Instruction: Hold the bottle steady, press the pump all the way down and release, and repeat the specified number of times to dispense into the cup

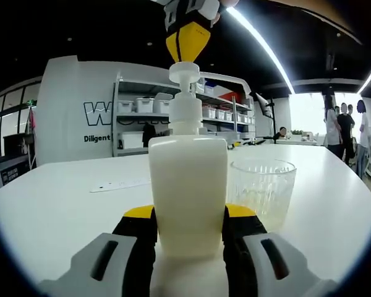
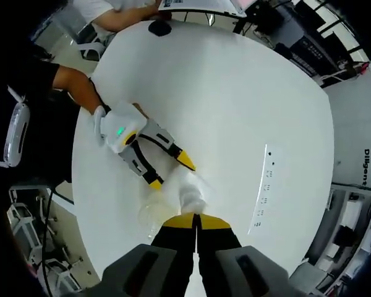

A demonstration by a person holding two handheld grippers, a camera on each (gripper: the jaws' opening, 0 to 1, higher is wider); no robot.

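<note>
while our left claw (image 1: pixel 188 232) clamps the bottle (image 1: pixel 188 185), our closed, empty right claw (image 2: pixel 196 224) tops the pump (image 1: pixel 185 73); an off-centre press could miss the cup (image 1: pixel 261 189).

Right tool (image 2: pixel 196 224) jaws together above bottle (image 2: pixel 191 195), left tool (image 2: pixel 173 172) gripping bottle

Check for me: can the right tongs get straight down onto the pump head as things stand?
Probably yes. The right tongs hang shut just above the pump head with nothing between, while the left tongs clamp the bottle lower down, beside the cup.
</note>
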